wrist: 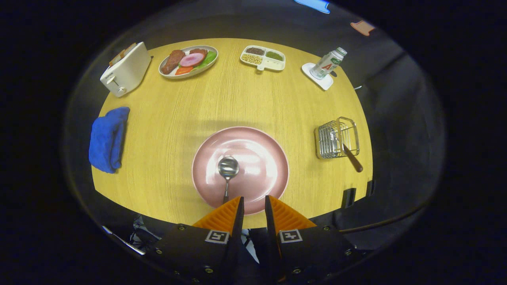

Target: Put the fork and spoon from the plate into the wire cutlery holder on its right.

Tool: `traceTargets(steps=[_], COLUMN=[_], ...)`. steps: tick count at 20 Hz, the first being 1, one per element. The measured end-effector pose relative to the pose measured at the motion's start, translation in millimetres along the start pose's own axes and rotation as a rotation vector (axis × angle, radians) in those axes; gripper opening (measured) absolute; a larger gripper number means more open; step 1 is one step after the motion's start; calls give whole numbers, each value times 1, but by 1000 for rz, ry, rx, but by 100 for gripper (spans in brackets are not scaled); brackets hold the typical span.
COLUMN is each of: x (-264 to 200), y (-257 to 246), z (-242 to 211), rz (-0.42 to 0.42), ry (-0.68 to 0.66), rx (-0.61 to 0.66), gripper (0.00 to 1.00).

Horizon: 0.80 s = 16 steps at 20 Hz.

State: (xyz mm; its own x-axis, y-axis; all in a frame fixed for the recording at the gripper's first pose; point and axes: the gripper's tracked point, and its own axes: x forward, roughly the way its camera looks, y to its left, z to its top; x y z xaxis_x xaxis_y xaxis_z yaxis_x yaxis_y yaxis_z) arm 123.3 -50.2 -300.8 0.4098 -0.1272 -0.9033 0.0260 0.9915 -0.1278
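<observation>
Your gripper [253, 202] hangs above the near rim of the pink plate [273, 154], its orange fingers [225, 215] a narrow gap apart and pinching nothing. Just ahead of the left finger lies the spoon [228, 168], bowl pointing away from you, handle running back toward that fingertip. Right of the plate, the wire cutlery holder [336, 138] already has the fork [348, 152] leaning in it, dark handle sticking out toward you. Across the wooden table [237, 103] you have a blue cloth [107, 138], toaster [124, 69], food platter [188, 61], divided dish [262, 58] and bottle [328, 63].
</observation>
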Motion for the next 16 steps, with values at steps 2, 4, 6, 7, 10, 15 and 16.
traceTargets(steps=[2, 4, 6, 7, 10, 15, 16], x=[12, 23, 34, 38, 49, 69, 72], y=[10, 21, 30, 33, 37, 44, 45], z=[-8, -13, -20, -22, -27, -38, -39], rz=[13, 34, 62, 67, 73, 105, 107], ry=[23, 38, 53, 59, 81, 118, 126], rx=[-3, 5, 17, 23, 17, 22, 22], gripper=[32, 32, 32, 32, 32, 32, 32])
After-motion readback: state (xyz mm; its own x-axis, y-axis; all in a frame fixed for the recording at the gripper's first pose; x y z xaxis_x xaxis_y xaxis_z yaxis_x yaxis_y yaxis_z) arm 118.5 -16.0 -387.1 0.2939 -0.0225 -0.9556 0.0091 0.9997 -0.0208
